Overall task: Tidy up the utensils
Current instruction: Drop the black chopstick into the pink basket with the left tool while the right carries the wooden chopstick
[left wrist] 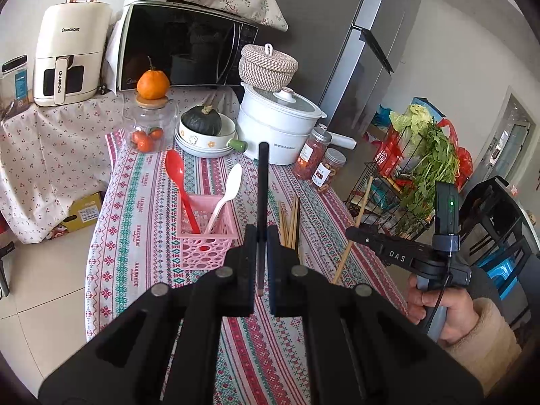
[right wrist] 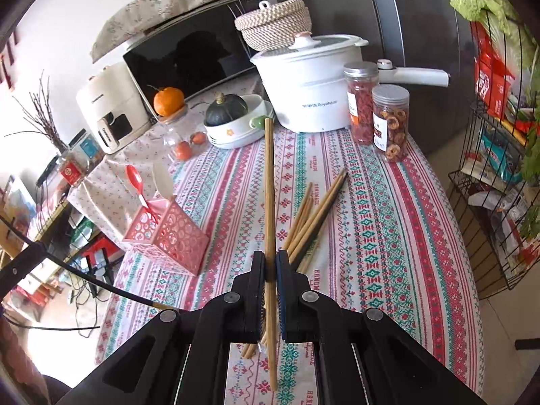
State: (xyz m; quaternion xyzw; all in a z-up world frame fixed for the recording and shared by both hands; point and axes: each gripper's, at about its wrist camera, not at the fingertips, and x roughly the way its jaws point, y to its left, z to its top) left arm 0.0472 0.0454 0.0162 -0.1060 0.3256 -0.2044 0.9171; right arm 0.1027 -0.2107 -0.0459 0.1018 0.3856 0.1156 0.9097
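Observation:
My left gripper (left wrist: 261, 236) is shut on a black chopstick (left wrist: 263, 182) that points up and away over the patterned tablecloth. Just left of it stands a pink basket (left wrist: 206, 239) holding a red spoon (left wrist: 175, 168) and a white spoon (left wrist: 233, 179). My right gripper (right wrist: 270, 260) is shut on one bamboo chopstick (right wrist: 269, 185), lifted above a loose pile of bamboo chopsticks (right wrist: 314, 216) on the cloth. The pink basket (right wrist: 168, 233) sits to its left. In the left wrist view, the right gripper (left wrist: 350, 233) hangs at the table's right edge with that bamboo chopstick (left wrist: 362, 206).
At the back of the table stand a white pot (left wrist: 276, 125), two jars (left wrist: 319, 162), stacked bowls with a dark squash (left wrist: 202, 121), and a glass jar (left wrist: 150, 125) topped by an orange. A wire rack (right wrist: 489, 202) of vegetables stands right of the table. A hand (left wrist: 438, 310) grips the right handle.

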